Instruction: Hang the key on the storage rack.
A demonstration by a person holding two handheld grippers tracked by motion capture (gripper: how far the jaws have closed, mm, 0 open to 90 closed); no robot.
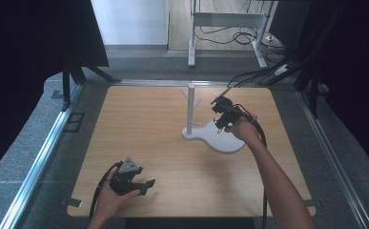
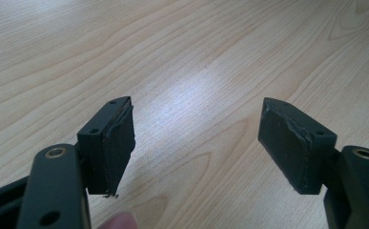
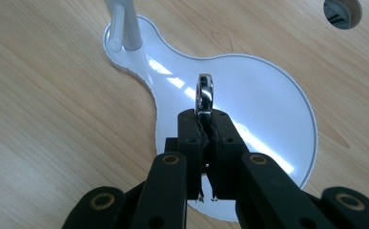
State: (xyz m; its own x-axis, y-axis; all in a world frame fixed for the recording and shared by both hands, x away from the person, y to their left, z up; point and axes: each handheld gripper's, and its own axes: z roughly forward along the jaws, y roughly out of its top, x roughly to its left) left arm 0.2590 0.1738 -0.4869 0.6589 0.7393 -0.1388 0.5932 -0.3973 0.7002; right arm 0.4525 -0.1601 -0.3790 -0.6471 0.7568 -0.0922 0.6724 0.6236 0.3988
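Silver metal glints at the tip of the right gripper (image 3: pixel 205 114): a small ring (image 3: pixel 204 93) is pinched edge-on between its pressed-together jaws, standing upright above the white stand base (image 3: pixel 268 109). In the right gripper view the ring sits at the centre of the frame, while the white post (image 3: pixel 127 24) of the stand rises at the upper left, well apart from it. So the hanging place lies up and to the left of the ring along that diagonal, and the ring's hole faces sideways across the frame. In the high view the right gripper (image 1: pixel 222 114) hovers just right of the post (image 1: pixel 190 107), whose thin pegs branch near its top. The left gripper (image 2: pixel 196 143) rests low at the lower left of the table (image 1: pixel 163 157), jaws spread and holding nothing, far from the stand; the right hand is plainly the nearer one.
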